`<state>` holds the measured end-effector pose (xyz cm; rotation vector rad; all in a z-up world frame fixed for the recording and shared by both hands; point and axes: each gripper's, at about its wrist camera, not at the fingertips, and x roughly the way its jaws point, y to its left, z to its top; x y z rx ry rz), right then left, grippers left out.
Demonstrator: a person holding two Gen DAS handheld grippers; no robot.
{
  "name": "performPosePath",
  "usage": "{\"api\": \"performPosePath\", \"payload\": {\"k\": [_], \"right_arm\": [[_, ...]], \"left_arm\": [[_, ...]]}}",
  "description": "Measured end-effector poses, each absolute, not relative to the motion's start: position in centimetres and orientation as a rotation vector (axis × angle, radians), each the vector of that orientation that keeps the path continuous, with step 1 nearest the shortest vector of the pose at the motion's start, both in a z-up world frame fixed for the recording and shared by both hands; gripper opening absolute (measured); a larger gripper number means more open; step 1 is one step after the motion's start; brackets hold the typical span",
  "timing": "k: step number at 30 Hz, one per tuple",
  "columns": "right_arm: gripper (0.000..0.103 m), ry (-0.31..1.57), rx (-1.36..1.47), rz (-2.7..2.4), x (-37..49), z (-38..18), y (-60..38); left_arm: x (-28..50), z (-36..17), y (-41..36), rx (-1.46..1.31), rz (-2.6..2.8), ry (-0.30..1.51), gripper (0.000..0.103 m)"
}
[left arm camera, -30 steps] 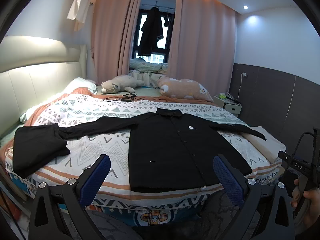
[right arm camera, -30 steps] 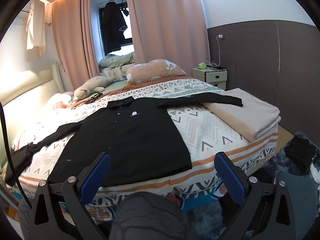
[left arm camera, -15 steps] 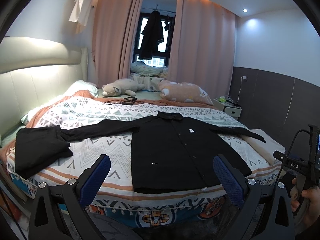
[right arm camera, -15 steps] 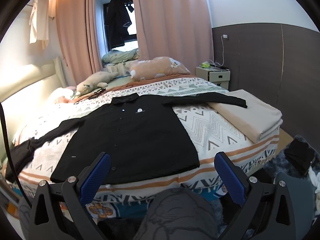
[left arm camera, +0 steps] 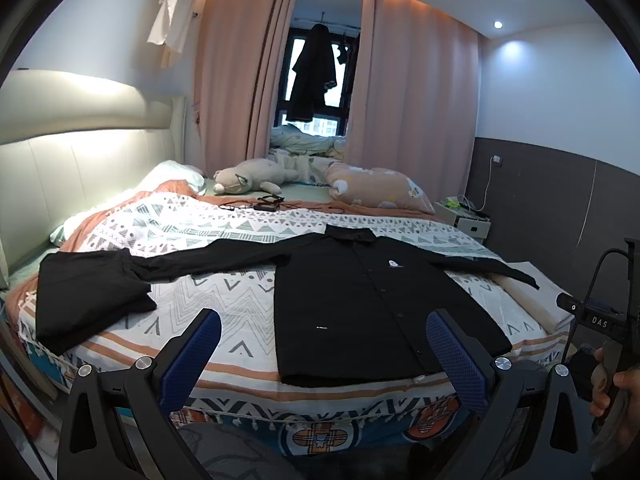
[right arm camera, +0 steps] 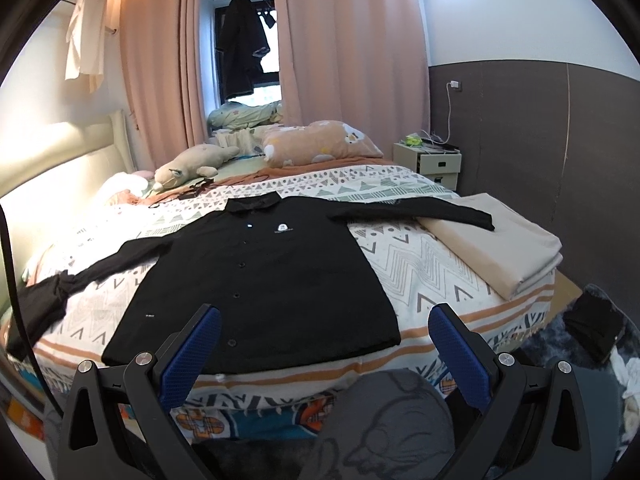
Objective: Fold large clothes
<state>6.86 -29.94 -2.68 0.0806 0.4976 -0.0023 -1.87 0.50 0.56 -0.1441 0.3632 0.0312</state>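
Flat on the patterned bedspread (left arm camera: 224, 292), the black button-up shirt (right arm camera: 264, 280) lies face up, sleeves spread; its right cuff rests on folded beige bedding (right arm camera: 508, 248). Short of the shirt's hem, left gripper (left arm camera: 322, 364) and right gripper (right arm camera: 324, 356) hover with jaws spread, empty.

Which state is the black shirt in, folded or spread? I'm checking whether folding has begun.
Spread. The black shirt lies flat and buttoned on the bed, both sleeves stretched outwards; both grippers are open and apart from it.
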Motion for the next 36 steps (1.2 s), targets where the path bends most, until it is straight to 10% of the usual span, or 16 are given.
{"api": "performPosePath", "payload": {"k": [36], "right_arm": [[0.103, 0.582, -0.036, 0.277, 27.8, -3.9, -19.9]], "left_arm": [[11.4, -1.3, 6.8, -0.161, 0.198, 0.504, 0.102]]}}
